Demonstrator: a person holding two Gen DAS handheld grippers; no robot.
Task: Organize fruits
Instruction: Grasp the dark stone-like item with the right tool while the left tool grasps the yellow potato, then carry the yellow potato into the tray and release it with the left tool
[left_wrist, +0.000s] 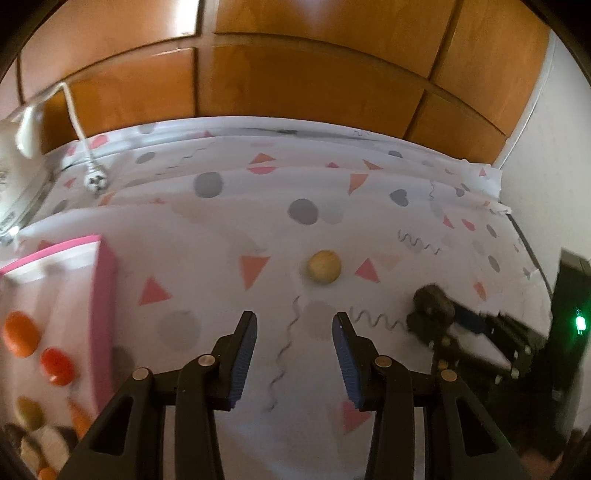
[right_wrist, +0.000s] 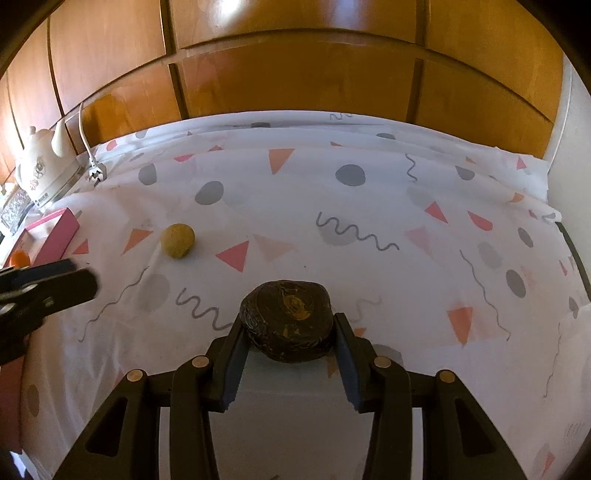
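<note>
A round yellow fruit (left_wrist: 324, 266) lies on the patterned cloth, ahead of my left gripper (left_wrist: 294, 325), which is open and empty. It also shows in the right wrist view (right_wrist: 178, 240). My right gripper (right_wrist: 288, 328) is shut on a dark brown, mottled fruit (right_wrist: 288, 319) and holds it just above the cloth; that fruit shows in the left wrist view (left_wrist: 432, 306) at the right. A pink-rimmed box (left_wrist: 105, 295) at the left holds orange, red and other fruits (left_wrist: 20, 332).
A white kettle (right_wrist: 40, 166) with a cord and plug (right_wrist: 96, 172) stands at the back left. Wooden cabinet doors (right_wrist: 295, 74) run behind the table. A dark device with a green light (left_wrist: 579, 325) is at the far right.
</note>
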